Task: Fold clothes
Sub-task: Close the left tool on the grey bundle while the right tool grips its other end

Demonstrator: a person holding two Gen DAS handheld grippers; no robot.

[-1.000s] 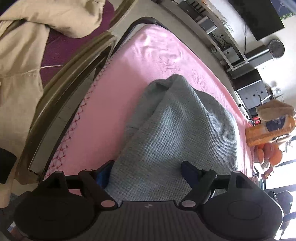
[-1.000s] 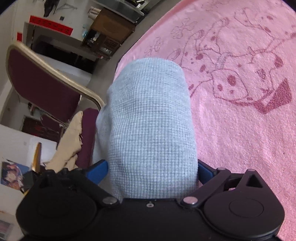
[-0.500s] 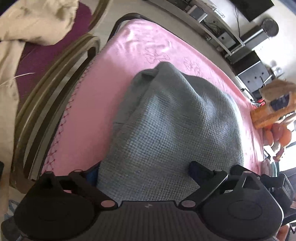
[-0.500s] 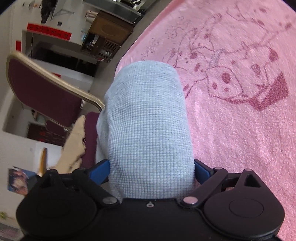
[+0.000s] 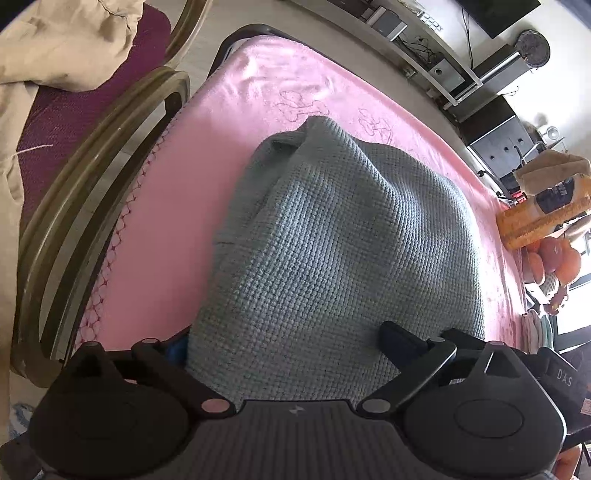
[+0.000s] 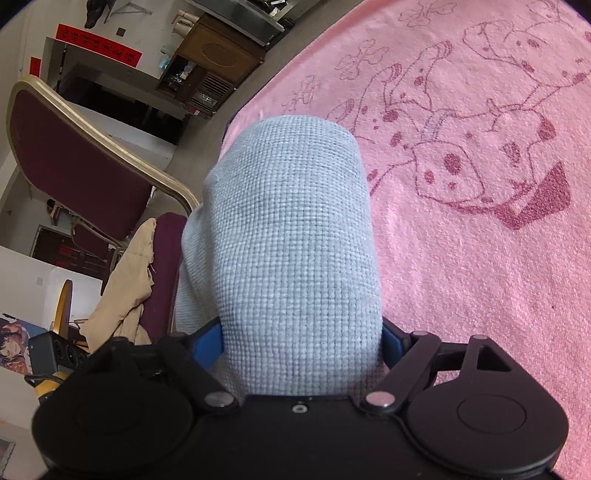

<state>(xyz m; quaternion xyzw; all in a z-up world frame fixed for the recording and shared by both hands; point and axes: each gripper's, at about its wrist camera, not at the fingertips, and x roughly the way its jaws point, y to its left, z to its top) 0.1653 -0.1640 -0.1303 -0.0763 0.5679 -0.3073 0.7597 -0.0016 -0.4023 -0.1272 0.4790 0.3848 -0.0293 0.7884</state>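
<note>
Grey-blue waffle-knit garment (image 5: 332, 236), bunched in a rounded mound on pink printed cloth (image 5: 177, 206). Left gripper (image 5: 288, 343) spread wide, closing slightly, knit between. Right gripper (image 6: 301, 336) closing, blue pads (image 6: 208, 341) touching the knit.

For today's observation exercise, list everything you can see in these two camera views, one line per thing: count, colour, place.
knitted garment: one, grey-blue, bunched on the pink cloth, running in between both claws.
pink cloth: one, pink with a dark red drawing, covering the table.
chairs: at least two, maroon with gold frames, beside the table.
beige garment: one, draped over a chair seat.
oranges: several, orange, at the far right edge of the left view.
television: one, black, on the far wall.
left claw: one, black, jaws wide and closing slightly, garment between them.
right claw: one, black with blue pads, jaws closing with the garment between them.
</note>
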